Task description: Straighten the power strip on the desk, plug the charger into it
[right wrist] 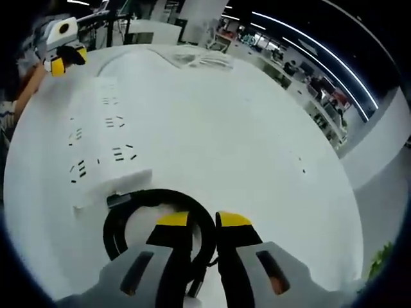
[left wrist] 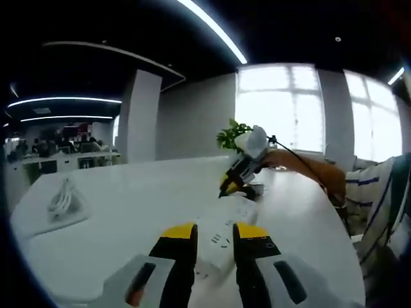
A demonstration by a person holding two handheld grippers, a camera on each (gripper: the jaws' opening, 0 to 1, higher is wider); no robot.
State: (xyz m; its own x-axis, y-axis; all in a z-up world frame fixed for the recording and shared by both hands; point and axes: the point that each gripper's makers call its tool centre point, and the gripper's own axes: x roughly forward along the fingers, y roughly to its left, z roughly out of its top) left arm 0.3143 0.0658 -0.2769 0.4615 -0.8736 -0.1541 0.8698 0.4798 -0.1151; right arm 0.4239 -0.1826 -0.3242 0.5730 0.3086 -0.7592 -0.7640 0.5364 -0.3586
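Observation:
A white power strip [left wrist: 221,247] lies on the white desk. Its near end shows between the jaws of my left gripper [left wrist: 215,234], which stand apart and open just above it. In the right gripper view the strip [right wrist: 96,138] runs away along the left, its black cable [right wrist: 119,215] curling in a loop from its near end. My right gripper [right wrist: 204,221] is nearly closed, with that cable running between its jaws. It also shows at the strip's far end [left wrist: 229,187]. The white charger with its coiled cord [left wrist: 63,199] lies far off at the desk's edge [right wrist: 199,59].
The left gripper [right wrist: 61,54] shows at the top left, with a person's arm behind it. A person's sleeve [left wrist: 302,168] and striped clothing [left wrist: 376,192] are on the right, a plant [left wrist: 230,135] behind. An office with desks lies beyond the round table's edge [right wrist: 334,192].

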